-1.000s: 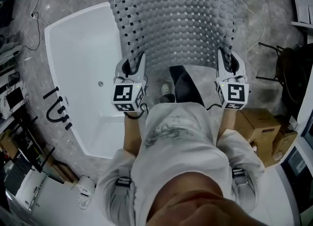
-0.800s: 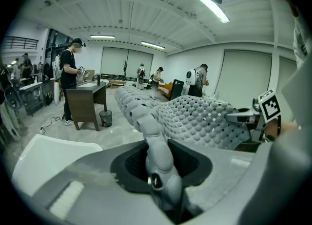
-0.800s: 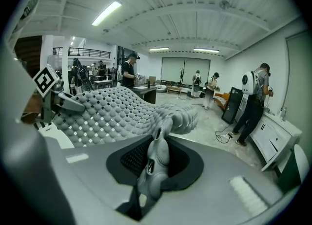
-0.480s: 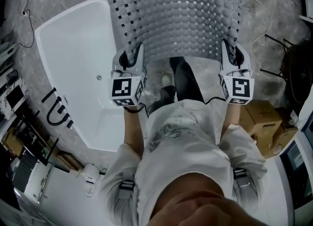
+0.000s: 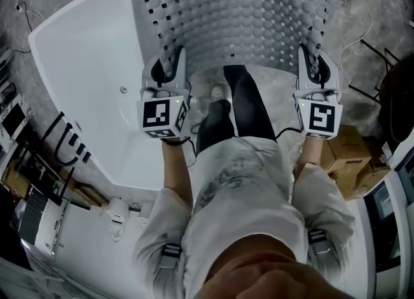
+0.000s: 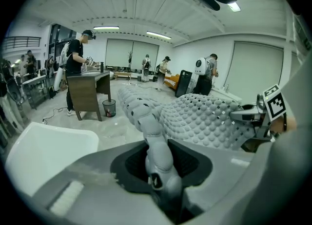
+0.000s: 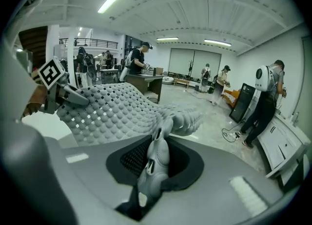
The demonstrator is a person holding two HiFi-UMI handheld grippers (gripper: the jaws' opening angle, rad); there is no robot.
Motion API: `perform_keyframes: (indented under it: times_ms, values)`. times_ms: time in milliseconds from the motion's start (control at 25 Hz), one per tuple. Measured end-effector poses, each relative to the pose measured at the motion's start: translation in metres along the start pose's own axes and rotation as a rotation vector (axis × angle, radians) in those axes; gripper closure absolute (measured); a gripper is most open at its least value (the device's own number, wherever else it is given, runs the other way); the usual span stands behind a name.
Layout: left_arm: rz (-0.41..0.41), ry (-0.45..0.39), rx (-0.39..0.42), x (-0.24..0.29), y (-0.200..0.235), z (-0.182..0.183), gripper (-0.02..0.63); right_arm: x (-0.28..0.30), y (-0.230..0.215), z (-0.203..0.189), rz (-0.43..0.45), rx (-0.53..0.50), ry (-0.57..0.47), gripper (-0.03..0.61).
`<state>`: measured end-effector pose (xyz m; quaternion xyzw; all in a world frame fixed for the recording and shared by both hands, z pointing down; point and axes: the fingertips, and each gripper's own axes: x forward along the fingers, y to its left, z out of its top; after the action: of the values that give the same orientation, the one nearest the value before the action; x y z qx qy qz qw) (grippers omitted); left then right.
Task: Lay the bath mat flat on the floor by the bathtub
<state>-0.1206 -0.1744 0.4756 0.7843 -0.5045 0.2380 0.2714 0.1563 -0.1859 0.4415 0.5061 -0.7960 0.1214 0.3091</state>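
Observation:
A grey bubbled bath mat (image 5: 239,16) with rows of square holes hangs spread between my two grippers, above the marble floor beside the white bathtub (image 5: 90,77). My left gripper (image 5: 169,71) is shut on the mat's near left corner, and in the left gripper view the mat's edge (image 6: 155,151) is bunched between the jaws. My right gripper (image 5: 315,65) is shut on the near right corner; the right gripper view shows that corner (image 7: 155,163) pinched and the mat (image 7: 112,112) sagging away to the left.
The tub lies left of the mat with a black faucet (image 5: 65,142) on its near rim. Cardboard boxes (image 5: 352,158) stand at the right, a dark chair (image 5: 394,90) beyond them. My legs and shoes (image 5: 220,107) are under the mat's near edge. Several people (image 7: 265,100) stand around the room.
Both grippers have carried the mat up and forward in the head view, and the view has shifted so the tub sits further left. Both grips are unchanged.

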Motion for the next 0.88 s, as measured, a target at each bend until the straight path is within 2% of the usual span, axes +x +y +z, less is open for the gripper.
perform_keyframes:
  times_ms: [400,640,880]
  values:
    - [0.001,0.014,-0.019,0.033,0.02,-0.032,0.508,0.037,0.008,-0.029,0.001,-0.012,0.009,0.515]
    - [-0.017,0.007,-0.004,0.047,0.02,-0.067,0.508,0.041,0.019,-0.066,-0.021,-0.003,0.005,0.515]
    - [-0.017,0.006,-0.004,0.075,0.02,-0.084,0.508,0.052,0.007,-0.091,-0.043,-0.002,0.009,0.515]
